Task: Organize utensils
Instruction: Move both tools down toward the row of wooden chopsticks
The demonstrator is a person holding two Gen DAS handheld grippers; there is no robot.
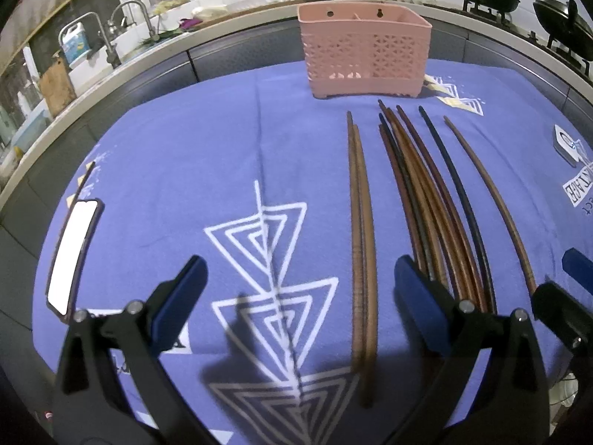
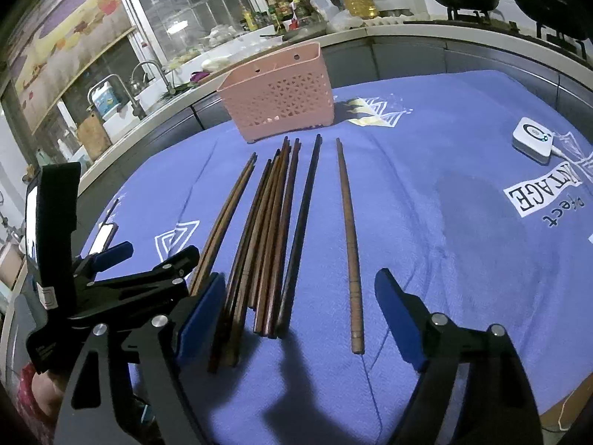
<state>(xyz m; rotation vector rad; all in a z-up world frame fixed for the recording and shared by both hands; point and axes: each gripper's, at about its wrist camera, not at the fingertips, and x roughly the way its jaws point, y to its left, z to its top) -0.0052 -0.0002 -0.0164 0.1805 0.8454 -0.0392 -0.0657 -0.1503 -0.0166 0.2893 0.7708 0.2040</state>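
Both tongs hang apart and empty over the blue-clothed desk (image 1: 166,155). The left tongs (image 1: 300,289) straddle a pair of chopsticks (image 1: 361,241); the right tongs (image 2: 300,311) frame a single chopstick (image 2: 350,244). The main chopstick bundle (image 2: 267,237) has its near ends hidden behind a blue pad. The pink basket (image 1: 365,55) stands beyond; its contents are unclear.

Loose chopsticks (image 2: 281,230) before pink basket (image 2: 276,92)

Pink lattice-pierced basket (image 1: 365,57). Cloth (image 1: 185,155) periwinkle blue, white nested-triangle print. Chopsticks (image 2: 267,237) mostly reddish brown; one black chopstick (image 2: 302,230). Left tongs (image 1: 300,296): black arms, blue pads. White puck device (image 2: 533,141).
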